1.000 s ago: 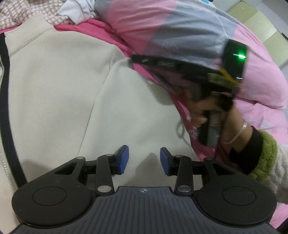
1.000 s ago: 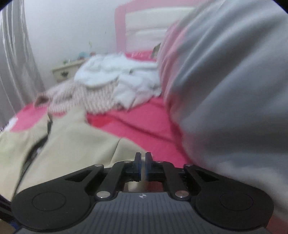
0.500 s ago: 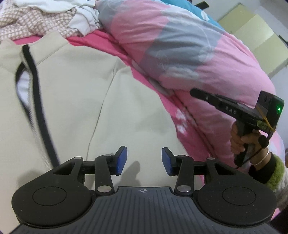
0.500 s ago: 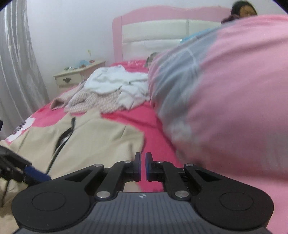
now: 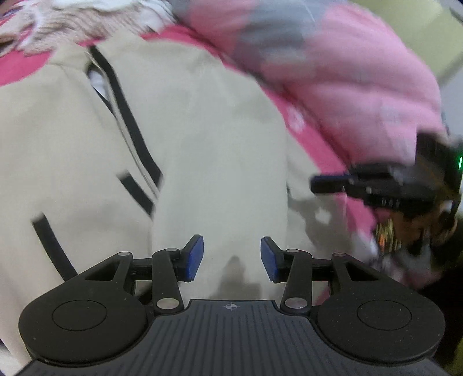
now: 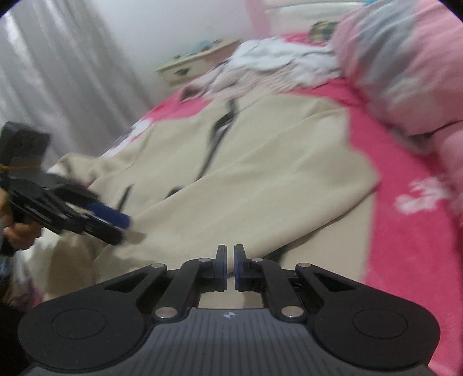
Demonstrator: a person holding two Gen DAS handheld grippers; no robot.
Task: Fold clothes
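A bright pink bedsheet [image 6: 405,185] with white print covers the bed. A puffy pink-and-grey quilt [image 6: 405,66] is bunched along its right side. Beyond stand a pale nightstand [image 6: 194,65], grey curtains [image 6: 58,72] and a pink headboard [image 6: 257,11].

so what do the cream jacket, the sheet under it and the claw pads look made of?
Cream jacket: soft matte knit or fleece by its look; it drapes in broad folds with no shine. Sheet: matte pink woven cloth with a white print, probably cotton. Pads: blue, dull and smooth, likely rubber or foam; blur leaves this open.
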